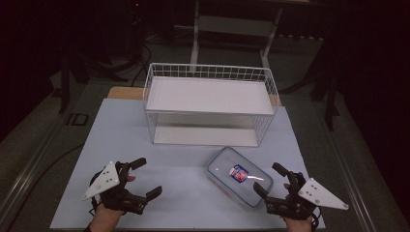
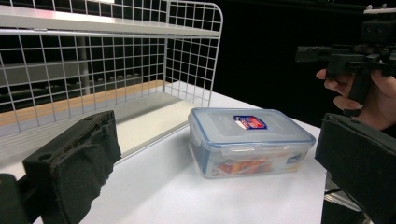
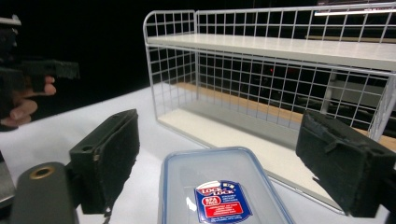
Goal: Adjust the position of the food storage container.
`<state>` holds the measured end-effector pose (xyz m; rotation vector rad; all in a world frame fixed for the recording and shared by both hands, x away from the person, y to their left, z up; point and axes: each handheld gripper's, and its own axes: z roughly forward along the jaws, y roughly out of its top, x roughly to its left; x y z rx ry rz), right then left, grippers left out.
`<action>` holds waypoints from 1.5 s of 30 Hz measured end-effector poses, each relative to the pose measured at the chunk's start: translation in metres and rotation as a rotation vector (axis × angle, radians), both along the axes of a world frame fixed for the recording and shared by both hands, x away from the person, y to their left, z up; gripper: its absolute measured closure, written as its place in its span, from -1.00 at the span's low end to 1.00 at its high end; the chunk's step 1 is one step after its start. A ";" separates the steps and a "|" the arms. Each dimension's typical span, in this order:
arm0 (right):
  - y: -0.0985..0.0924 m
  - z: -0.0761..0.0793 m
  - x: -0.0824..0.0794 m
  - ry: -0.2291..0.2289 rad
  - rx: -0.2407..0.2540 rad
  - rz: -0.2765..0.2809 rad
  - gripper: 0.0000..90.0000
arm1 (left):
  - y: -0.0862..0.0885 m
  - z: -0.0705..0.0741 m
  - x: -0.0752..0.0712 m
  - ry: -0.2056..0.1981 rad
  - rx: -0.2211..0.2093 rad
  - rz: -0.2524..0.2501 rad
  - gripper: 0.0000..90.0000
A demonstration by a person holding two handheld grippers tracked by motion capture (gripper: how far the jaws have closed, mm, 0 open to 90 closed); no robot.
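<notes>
A pale table top [image 1: 145, 145] carries everything, and both grippers hover over its near edge. Beyond them, straight ahead of their jaws, stands a white wire rack [image 1: 211, 104] with two shelves, the largest thing on the table; in the right gripper view it [image 3: 289, 70] rises just past the jaw tips, and in the left gripper view it [image 2: 93, 60] sits ahead and to the left side of the frame. Next in size is a clear plastic lidded box [image 1: 239, 176] with a blue-rimmed lid and a red and blue label, lying flat on the table just in front of the right gripper [image 1: 271, 180] and slightly to its left, not touched by it; in the right gripper view the box [image 3: 219, 191] lies low between the two jaws, ahead of them. It lies well to the right of the left gripper [image 1: 143, 177], between the two grippers. Both grippers have their jaws spread wide with nothing held, each in a hand of the person at the table's near side.
</notes>
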<state>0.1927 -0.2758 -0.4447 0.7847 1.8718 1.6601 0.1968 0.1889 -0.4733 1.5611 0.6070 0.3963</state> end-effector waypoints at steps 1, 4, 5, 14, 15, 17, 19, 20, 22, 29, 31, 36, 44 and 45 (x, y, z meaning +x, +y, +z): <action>0.002 0.000 0.000 0.000 -0.005 -0.003 -0.72 | 0.000 0.000 0.000 0.000 0.000 0.000 -1.00; 0.005 0.002 -0.001 0.007 -0.008 0.036 -0.73 | 0.000 0.000 0.000 0.008 -0.004 -0.007 -1.00; 0.007 0.003 -0.002 0.009 -0.002 0.050 -0.73 | 0.000 0.000 0.001 0.008 -0.003 -0.012 -1.00; 0.026 0.013 -0.012 0.080 -0.027 0.159 -0.55 | -0.002 0.001 0.000 -0.001 -0.003 -0.017 -1.00; 0.028 0.012 -0.013 0.090 -0.032 0.162 -0.44 | -0.002 0.001 0.001 -0.001 -0.005 -0.016 -1.00; 0.029 0.011 -0.014 0.107 -0.037 0.184 -0.30 | -0.002 0.001 0.001 0.002 -0.007 -0.017 -1.00; 0.034 0.004 -0.016 0.142 -0.083 0.221 0.00 | -0.002 0.001 0.001 0.001 -0.006 -0.016 -1.00; 0.037 -0.001 -0.017 0.156 -0.108 0.222 0.10 | -0.002 0.001 0.001 0.001 -0.007 -0.017 -1.00; 0.041 -0.009 -0.019 0.187 -0.141 0.234 0.29 | -0.002 0.001 0.001 0.001 -0.006 -0.015 -1.00; 0.049 -0.038 -0.014 0.305 -0.227 0.252 0.90 | -0.002 0.001 0.001 0.002 -0.001 -0.015 -1.00; 0.050 -0.044 -0.012 0.342 -0.246 0.255 0.98 | -0.002 0.001 0.002 0.003 0.000 -0.015 -1.00; 0.050 -0.053 -0.007 0.393 -0.308 0.240 1.00 | -0.003 0.000 0.002 0.006 0.001 -0.018 -1.00; 0.047 -0.062 0.000 0.469 -0.386 0.181 1.00 | -0.005 -0.001 0.003 0.014 0.013 -0.024 -1.00; 0.045 -0.063 0.001 0.480 -0.377 0.187 1.00 | -0.005 -0.002 0.003 0.013 0.012 -0.025 -1.00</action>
